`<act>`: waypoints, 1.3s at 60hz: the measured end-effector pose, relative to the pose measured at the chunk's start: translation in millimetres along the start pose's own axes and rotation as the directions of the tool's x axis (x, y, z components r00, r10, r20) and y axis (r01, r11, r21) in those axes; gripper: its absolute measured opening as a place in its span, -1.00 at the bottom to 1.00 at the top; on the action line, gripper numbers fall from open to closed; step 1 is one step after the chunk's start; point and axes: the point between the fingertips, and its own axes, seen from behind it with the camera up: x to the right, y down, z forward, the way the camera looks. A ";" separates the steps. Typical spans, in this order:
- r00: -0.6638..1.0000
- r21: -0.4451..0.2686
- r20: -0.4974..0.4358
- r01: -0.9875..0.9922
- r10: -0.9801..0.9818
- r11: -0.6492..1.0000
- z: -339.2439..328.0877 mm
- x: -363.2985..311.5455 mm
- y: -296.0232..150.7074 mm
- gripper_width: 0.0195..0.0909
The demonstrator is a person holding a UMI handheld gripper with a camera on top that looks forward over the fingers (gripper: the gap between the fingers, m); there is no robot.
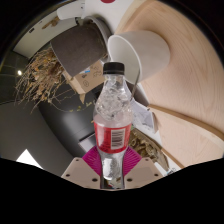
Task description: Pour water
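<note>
A clear plastic water bottle (112,115) with a black cap and a red label stands upright between my fingers. My gripper (111,168) is shut on the bottle's lower part, its pink pads (93,158) pressing on both sides. Just beyond the bottle's cap a white paper cup (137,52) lies tilted, its open mouth turned toward me. The bottle's base is hidden between the fingers.
A dark grey pot (82,47) with dry straw-like plant matter (47,75) sits beyond the fingers to the left. A pale wooden surface (185,70) curves to the right. A grey surface (50,130) lies below on the left.
</note>
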 end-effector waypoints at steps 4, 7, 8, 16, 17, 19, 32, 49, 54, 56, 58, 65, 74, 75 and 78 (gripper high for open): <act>1.000 -0.010 -0.005 0.004 -0.004 1.000 -1.8 -1.1 0.6 -0.92; 1.000 -0.025 -0.014 0.017 -0.017 1.000 -2.3 -4.0 2.8 -0.92; 1.000 -0.032 -0.015 0.024 -0.024 0.999 -2.1 -5.2 4.0 -0.93; 0.965 -0.091 -0.045 0.252 -0.257 0.963 -7.6 -25.8 18.0 -0.93; 0.950 -0.096 -0.045 0.303 -0.308 0.948 -8.4 -30.4 18.3 -0.93; 0.911 -0.103 -0.042 0.404 -0.410 0.909 -10.8 -41.5 17.7 -0.93; 0.503 -0.002 0.014 0.864 -0.864 0.503 -43.2 -149.6 -25.4 -0.92; -0.213 0.004 -0.344 0.974 -0.915 -0.228 -106.7 -213.1 -194.6 -0.92; -0.334 -0.079 -0.421 0.940 -0.843 -0.333 -121.5 -198.7 -248.8 -0.92; -0.363 -0.107 -0.444 0.929 -0.819 -0.354 -126.4 -186.8 -273.1 -0.92; -0.382 -0.144 -0.466 0.923 -0.798 -0.358 -130.1 -175.0 -294.6 -0.92; -0.412 -0.224 -0.503 0.911 -0.760 -0.345 -143.9 -132.2 -349.4 -0.92; -0.399 -0.260 -0.522 0.916 -0.754 -0.305 -153.5 -89.8 -383.5 -0.92; -0.401 -0.264 -0.525 0.915 -0.751 -0.304 -155.2 -86.7 -386.5 -0.91; -0.409 -0.272 -0.523 0.912 -0.748 -0.308 -160.3 -77.7 -390.2 -0.91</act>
